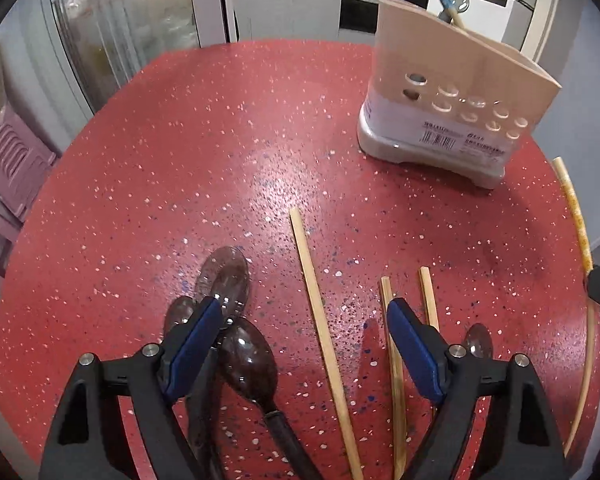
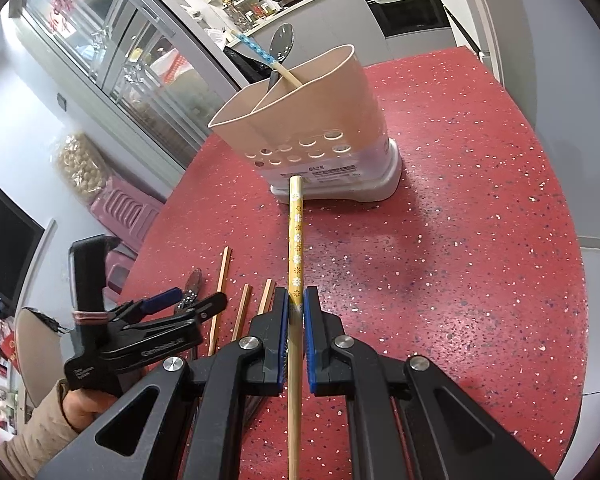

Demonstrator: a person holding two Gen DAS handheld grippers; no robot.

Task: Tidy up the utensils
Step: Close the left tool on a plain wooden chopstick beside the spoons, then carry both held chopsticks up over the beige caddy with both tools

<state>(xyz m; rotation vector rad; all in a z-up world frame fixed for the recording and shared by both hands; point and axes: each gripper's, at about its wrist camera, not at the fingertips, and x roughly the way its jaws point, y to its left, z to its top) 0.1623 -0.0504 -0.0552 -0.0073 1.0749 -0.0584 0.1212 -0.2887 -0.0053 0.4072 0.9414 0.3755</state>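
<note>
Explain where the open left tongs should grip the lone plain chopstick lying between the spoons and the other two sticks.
Probably mid-shaft of the plain chopstick, from above: it lies flat on the table, and there the spoons are clear.

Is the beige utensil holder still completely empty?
No: in the right wrist view the beige utensil holder already has a spoon and a blue-patterned chopstick sticking out.

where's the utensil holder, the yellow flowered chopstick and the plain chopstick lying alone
utensil holder (image 2: 332, 92): right wrist view, on its beige side wall
yellow flowered chopstick (image 2: 297, 240): right wrist view, on its patterned upper shaft
plain chopstick (image 1: 314, 292): left wrist view, on the middle of its shaft
</note>
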